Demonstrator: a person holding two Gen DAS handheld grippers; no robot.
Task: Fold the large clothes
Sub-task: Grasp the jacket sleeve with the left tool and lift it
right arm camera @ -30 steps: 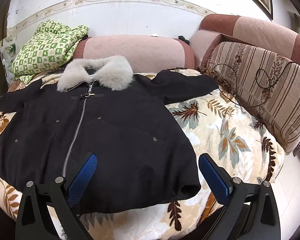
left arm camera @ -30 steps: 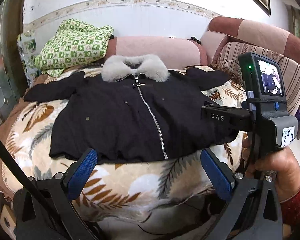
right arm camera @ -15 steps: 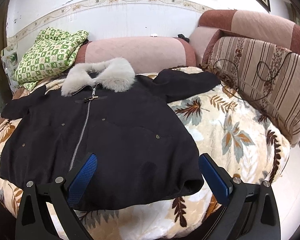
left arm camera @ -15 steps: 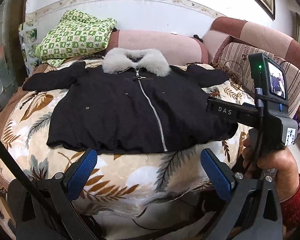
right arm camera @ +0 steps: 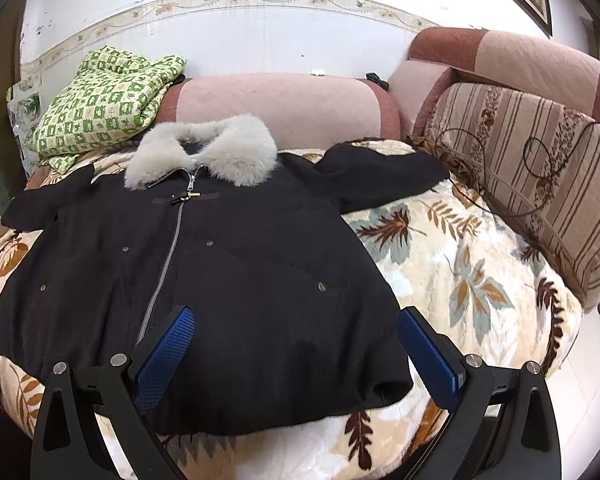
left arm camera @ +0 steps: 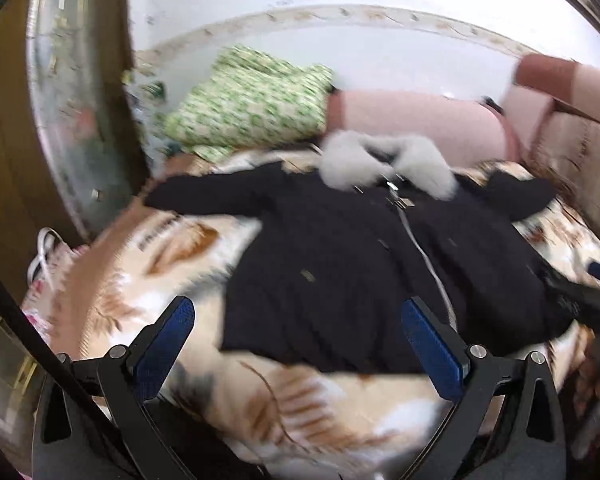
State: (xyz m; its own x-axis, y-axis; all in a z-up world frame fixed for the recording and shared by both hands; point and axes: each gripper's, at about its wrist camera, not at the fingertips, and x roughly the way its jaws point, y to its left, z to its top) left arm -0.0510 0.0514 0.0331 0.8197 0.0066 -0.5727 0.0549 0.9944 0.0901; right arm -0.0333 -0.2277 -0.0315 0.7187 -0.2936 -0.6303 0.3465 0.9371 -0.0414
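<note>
- Left wrist view is motion-blurred; the coat's point(left arm camera: 380, 264) snaps and hem are indistinct there.
- Right gripper point(left arm camera: 596, 300) is cut off at 3 o'clock.
- Coat point(right arm camera: 204, 280) lies flat, zipped, on the bed point(right arm camera: 460, 264), fur collar point(right arm camera: 204, 156) at 12 o'clock.
- Left gripper point(left arm camera: 300, 344) has swung left since the earlier frame.
- Both jaws stand wide apart, empty.
</note>
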